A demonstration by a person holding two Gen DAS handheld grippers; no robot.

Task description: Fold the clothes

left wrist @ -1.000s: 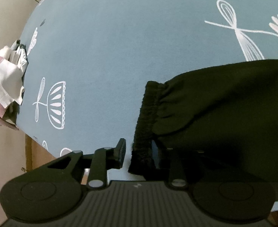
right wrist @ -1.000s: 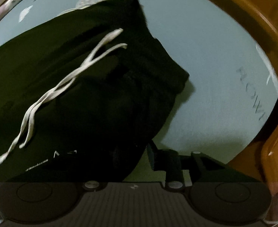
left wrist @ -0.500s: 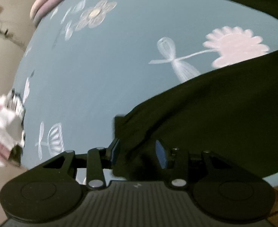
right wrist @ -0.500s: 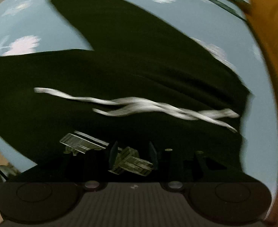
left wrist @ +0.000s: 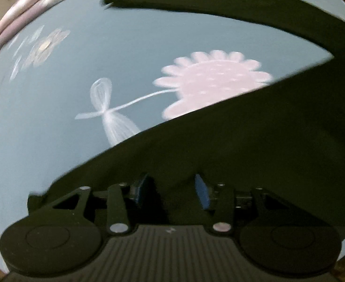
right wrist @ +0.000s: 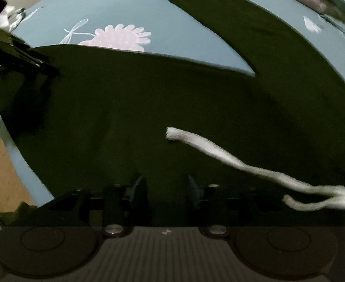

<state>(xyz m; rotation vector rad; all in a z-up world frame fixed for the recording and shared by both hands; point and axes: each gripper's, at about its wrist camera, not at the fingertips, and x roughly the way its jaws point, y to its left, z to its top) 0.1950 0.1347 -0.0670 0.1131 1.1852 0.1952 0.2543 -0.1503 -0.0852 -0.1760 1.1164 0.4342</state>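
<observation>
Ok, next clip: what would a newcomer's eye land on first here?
Probably the dark trousers spread in a V across the blue floral sheet, both legs fanned apart. Next, the white drawstring lying loose on the fabric at the right wrist view's lower right, and the big pink flower print between the legs.

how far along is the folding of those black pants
Early stage. Done: the black pants lie spread on the blue floral sheet, legs apart in a V, the white drawstring loose on top. In hand: nothing gripped; the left hand-held gripper and right hand-held gripper are over the cloth with jaws opening. Left: no fold is visible, so bringing the legs together and folding up all remains.
</observation>
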